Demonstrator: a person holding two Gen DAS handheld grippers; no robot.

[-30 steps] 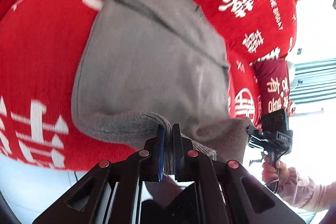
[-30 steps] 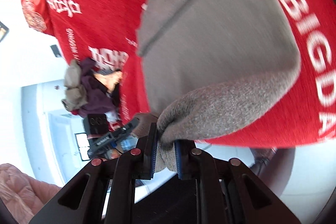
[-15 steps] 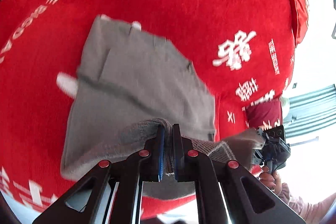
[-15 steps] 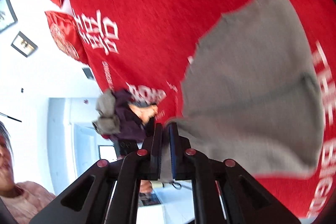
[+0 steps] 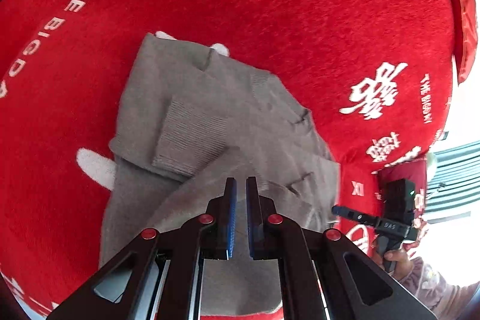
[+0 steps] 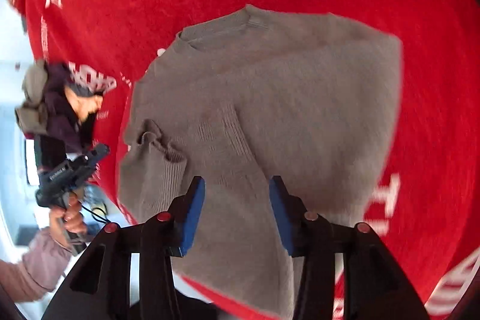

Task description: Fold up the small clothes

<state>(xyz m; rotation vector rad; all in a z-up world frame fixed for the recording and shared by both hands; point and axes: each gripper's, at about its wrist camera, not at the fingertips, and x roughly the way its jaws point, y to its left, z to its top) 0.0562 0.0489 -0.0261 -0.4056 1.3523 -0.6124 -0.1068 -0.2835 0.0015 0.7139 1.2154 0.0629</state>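
A small grey knit sweater [image 5: 210,116] lies folded on a red blanket [image 5: 270,5] with white lettering. It also shows in the right wrist view [image 6: 270,98], with its neckline at the far edge and a ribbed cuff at the left. My left gripper [image 5: 241,185] hovers over the sweater's near part, its blue pads a narrow gap apart with no cloth between them. My right gripper [image 6: 237,185] is wide open above the sweater's near edge and holds nothing. Each gripper shows in the other's view: the right one [image 5: 387,218] and the left one [image 6: 69,170].
A heap of dark and beige clothes [image 6: 51,98] lies at the blanket's left edge in the right wrist view. A red cushion [image 5: 462,5] sits at the far right. The blanket's near edge drops off just below the sweater.
Both grippers carried the sweater's lower edge forward over the body, then let go. The right jaws opened wide; the left jaws parted slightly. The sweater now lies folded.
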